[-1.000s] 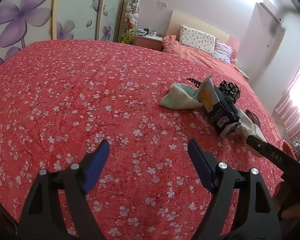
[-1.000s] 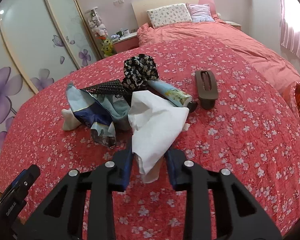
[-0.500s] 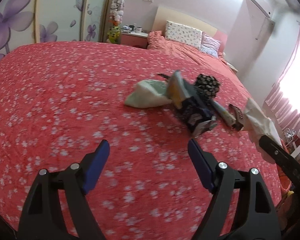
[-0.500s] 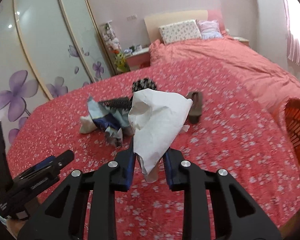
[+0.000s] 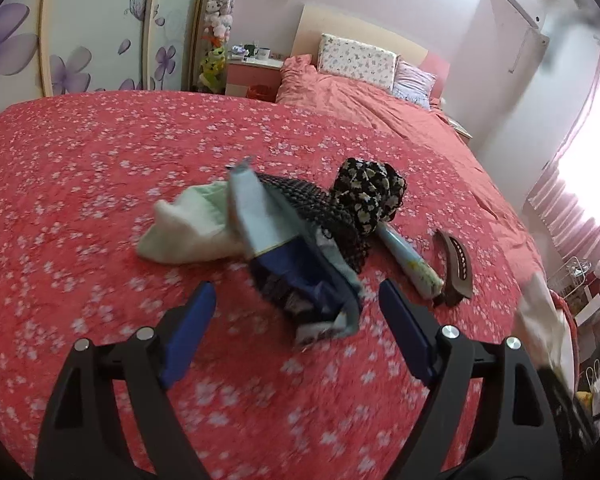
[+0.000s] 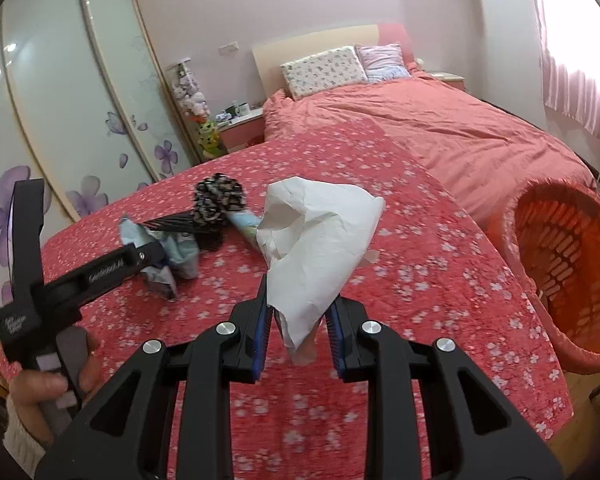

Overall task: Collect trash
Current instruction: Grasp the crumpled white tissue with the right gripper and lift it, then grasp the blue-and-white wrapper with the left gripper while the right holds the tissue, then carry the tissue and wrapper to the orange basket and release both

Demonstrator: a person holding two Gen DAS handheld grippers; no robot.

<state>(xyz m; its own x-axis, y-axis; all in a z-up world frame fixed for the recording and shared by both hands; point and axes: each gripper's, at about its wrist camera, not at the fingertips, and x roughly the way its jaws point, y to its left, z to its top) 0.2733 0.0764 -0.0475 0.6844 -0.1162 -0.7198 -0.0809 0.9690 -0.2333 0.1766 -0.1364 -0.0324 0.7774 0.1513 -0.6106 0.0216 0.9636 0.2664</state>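
Observation:
My right gripper (image 6: 300, 328) is shut on a crumpled white paper (image 6: 316, 240) and holds it above the red flowered bedspread (image 6: 420, 280). My left gripper (image 5: 298, 332) stands wide and its jaws are opening. A crumpled blue and pale wrapper (image 5: 292, 264) lies just ahead of it. The wrapper's near end shows between the blue pads (image 5: 192, 328), which do not touch it. The wrapper lies in a pile with a cream cloth (image 5: 184, 228), a black net (image 5: 312, 200), a black flowered cloth (image 5: 368, 196), a printed tube (image 5: 408, 256) and a brown hair clip (image 5: 456, 268).
An orange basket (image 6: 560, 272) stands at the bed's right edge, right of the held paper. A hand (image 6: 40, 392) grips the left tool at the lower left. Pillows (image 6: 320, 72) and a nightstand (image 6: 240, 128) are at the far end, wardrobe doors (image 6: 60, 100) on the left.
The left gripper has closed in on the pile, so the wrapper now lies right before its tips. The right gripper has carried the paper back and rightward, and the orange basket has come into view.

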